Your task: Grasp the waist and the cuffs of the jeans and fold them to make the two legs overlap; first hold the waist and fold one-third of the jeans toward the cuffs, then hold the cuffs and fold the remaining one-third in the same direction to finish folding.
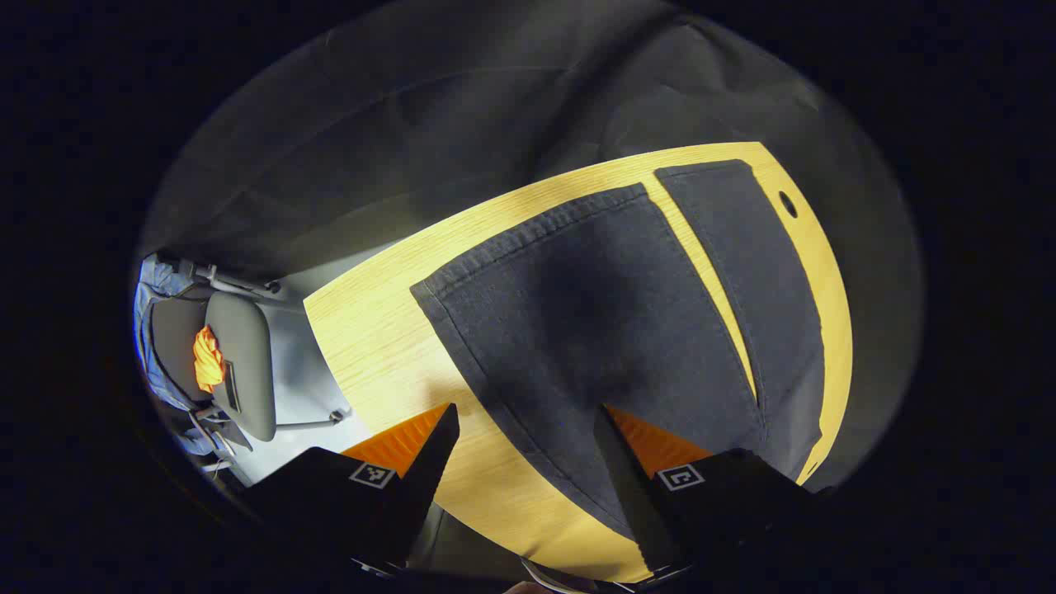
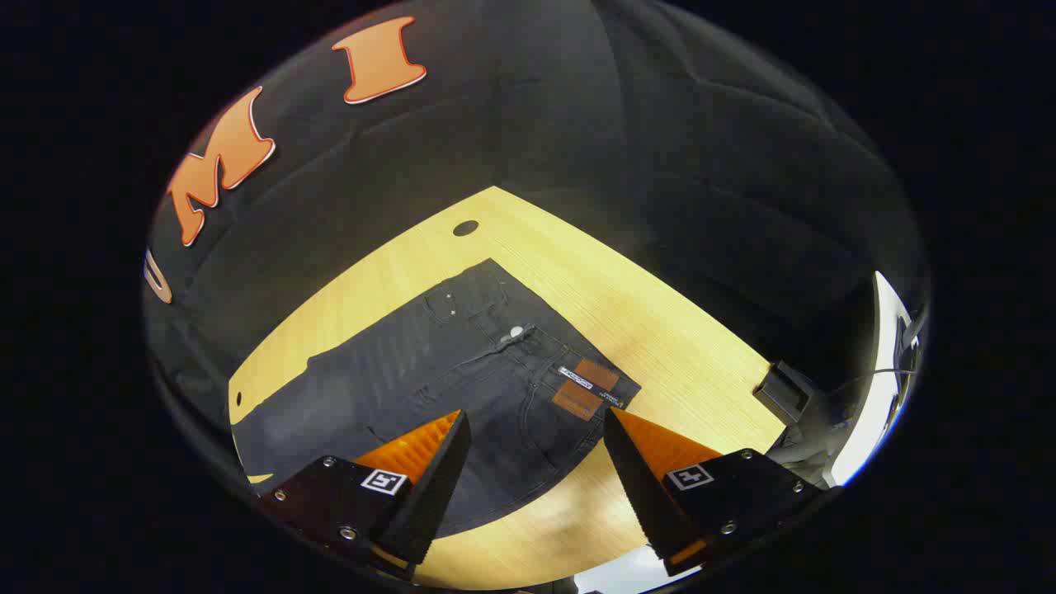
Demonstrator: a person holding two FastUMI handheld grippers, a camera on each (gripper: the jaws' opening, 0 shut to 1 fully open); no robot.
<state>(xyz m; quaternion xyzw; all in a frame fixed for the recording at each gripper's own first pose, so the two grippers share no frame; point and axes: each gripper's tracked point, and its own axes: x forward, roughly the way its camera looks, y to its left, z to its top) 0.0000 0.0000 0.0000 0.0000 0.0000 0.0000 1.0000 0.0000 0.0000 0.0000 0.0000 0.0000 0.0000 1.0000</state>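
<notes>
In the left gripper view, the jeans [image 1: 610, 330] are cut off at the lower edge: the waist end lies behind the left gripper [image 1: 528, 437], and its right finger [image 1: 627, 470] covers part of the near leg. The far leg's inner edge runs into shadow near the table [image 1: 371, 346] rim.

In the right gripper view, the cuffs pass beyond the left edge, behind the right gripper [image 2: 536, 445]. The waist labels [image 2: 586, 388] are too small to read. A dark box [image 2: 784, 392] at the table's corner cannot be identified.
</notes>
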